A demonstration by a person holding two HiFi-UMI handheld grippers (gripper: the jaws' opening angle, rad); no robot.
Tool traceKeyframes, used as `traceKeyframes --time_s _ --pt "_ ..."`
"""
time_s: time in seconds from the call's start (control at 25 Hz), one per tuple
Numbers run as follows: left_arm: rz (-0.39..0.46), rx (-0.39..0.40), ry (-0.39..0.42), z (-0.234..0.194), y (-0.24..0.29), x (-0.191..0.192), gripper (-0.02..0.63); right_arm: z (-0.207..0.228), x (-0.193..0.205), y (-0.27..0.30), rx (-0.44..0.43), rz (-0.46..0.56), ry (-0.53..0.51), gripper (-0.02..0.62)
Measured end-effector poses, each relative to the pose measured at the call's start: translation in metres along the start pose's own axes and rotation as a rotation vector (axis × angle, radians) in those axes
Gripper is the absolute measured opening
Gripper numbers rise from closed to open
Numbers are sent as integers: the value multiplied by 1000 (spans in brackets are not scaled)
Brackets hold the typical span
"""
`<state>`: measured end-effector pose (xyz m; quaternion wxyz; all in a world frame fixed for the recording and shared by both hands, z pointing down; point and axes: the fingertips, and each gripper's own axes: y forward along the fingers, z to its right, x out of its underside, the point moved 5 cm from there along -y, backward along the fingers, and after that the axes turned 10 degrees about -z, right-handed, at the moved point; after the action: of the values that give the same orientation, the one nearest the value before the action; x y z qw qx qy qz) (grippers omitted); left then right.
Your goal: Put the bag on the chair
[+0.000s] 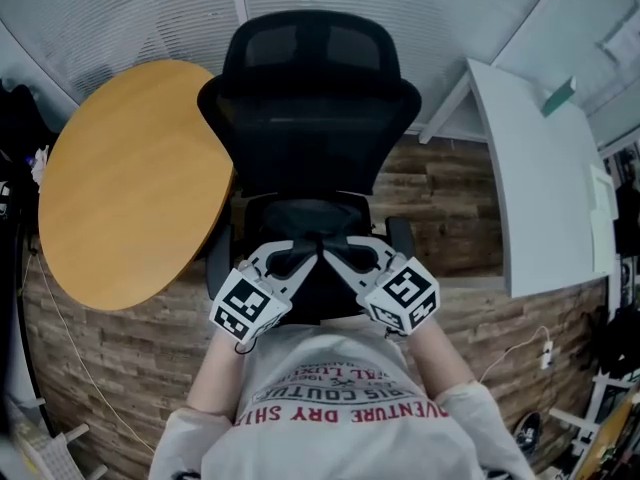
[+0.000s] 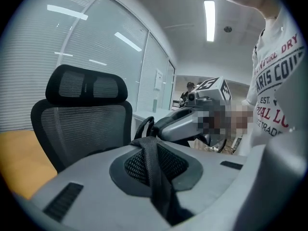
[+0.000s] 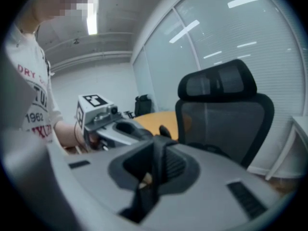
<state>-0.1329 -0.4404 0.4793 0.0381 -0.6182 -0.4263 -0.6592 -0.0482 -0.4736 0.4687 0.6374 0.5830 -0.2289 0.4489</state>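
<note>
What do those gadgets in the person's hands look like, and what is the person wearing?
The left claw and right claw are light grey moulded shells with dark ribbed pads inside. Each carries a white cube printed with black square markers. A thin dark cable loops below the left one. The person wears a white T-shirt with red and dark lettering.

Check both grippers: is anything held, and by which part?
Yes: the bag, by its black webbing straps. The left gripper and right gripper each have their fingers shut on a strap.
</note>
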Motion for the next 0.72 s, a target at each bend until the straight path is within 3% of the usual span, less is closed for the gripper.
traceKeyframes --time_s 0.56,0.72 --pt "-103 32 -69 -80 54 22 63 72 4 64 30 -85 67 60" --pt "-58 52 -107 -93 64 22 63 86 7 72 27 -63 105 60"
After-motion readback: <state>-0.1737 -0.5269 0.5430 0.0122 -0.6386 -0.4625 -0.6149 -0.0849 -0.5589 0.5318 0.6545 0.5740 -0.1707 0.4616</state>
